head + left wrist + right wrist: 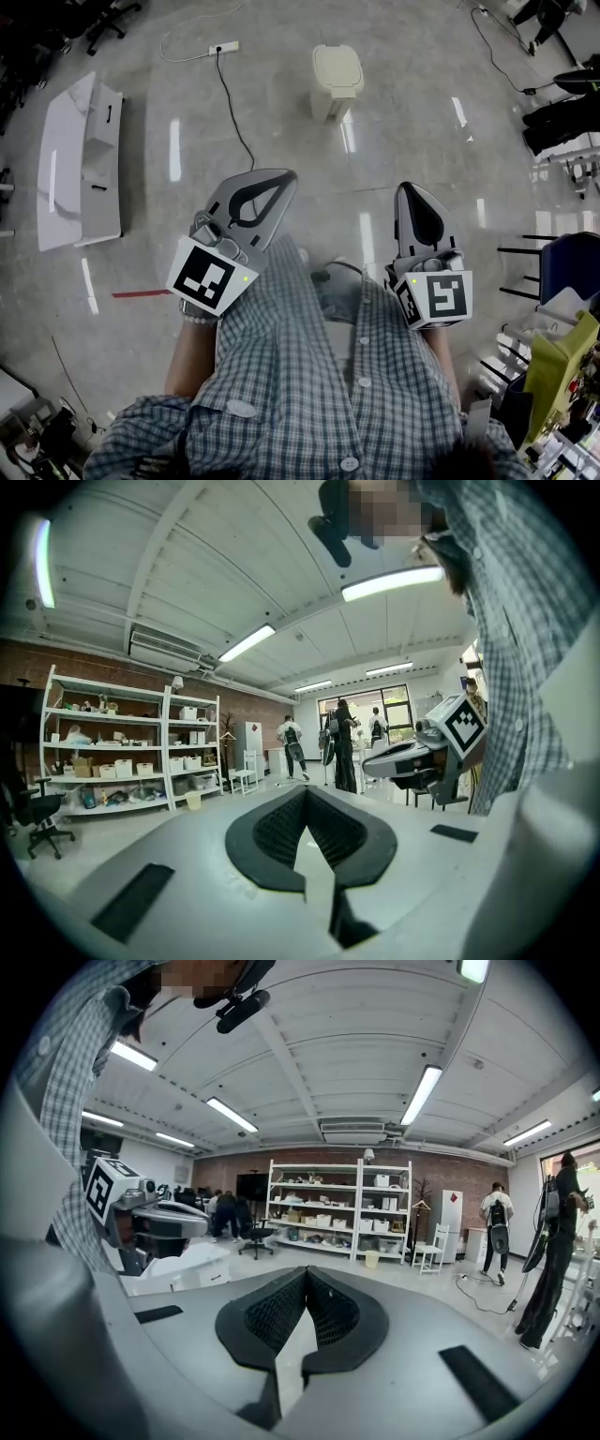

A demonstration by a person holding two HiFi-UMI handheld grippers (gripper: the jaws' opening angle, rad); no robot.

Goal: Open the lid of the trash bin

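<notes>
Cream trash bin (335,84) with its lid (337,67) closed.
It stands upright and alone on the grey shiny floor (281,173), its rounded lid lying flat on top.

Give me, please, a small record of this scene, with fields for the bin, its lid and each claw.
bin: pale bin, upright on the floor
lid: lid shut
left claw: left claw shut, empty, held up in the air
right claw: right claw shut, empty, held up in the air
contact: neither claw touches the bin
nearby: power strip with cable, to the left of the bin
</notes>
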